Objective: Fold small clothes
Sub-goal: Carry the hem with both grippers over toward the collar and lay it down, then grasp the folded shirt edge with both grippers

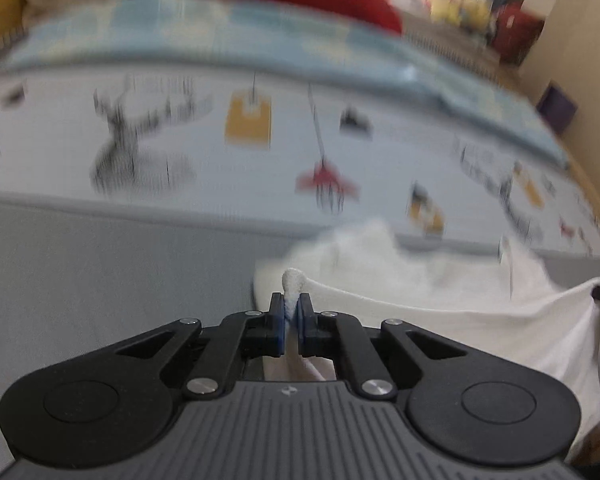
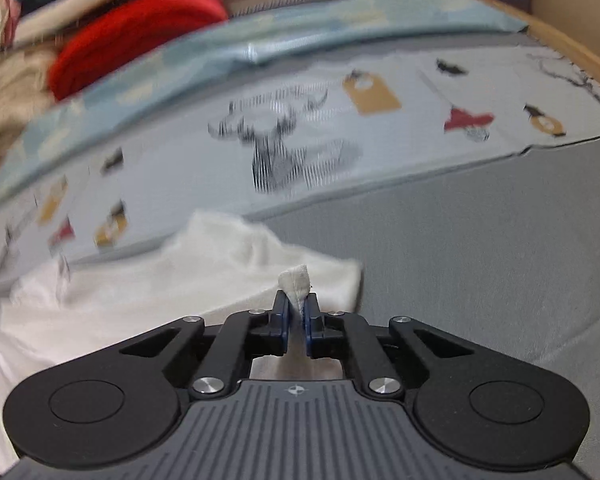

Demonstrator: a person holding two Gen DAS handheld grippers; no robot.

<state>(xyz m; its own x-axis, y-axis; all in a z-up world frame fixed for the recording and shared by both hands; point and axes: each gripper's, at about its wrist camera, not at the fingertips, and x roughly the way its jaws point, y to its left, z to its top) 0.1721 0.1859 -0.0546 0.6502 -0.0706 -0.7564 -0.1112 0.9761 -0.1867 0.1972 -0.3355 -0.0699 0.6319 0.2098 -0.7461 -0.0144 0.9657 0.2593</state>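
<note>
White soft cotton garment (image 1: 440,300) is pinched at two corners: left gripper (image 1: 291,310) pressed together on one bunched corner, right gripper (image 2: 296,308) likewise on the opposite corner. Held edge runs straight between the tools, so the long axis lies across both; neither hand is nearer. Cloth hangs slack and rumpled from that edge onto the grey sheet (image 2: 480,240). Beyond the garment: pale patterned blanket with deer print (image 1: 140,140), then a red fabric heap (image 2: 132,40). Views blurred.
</note>
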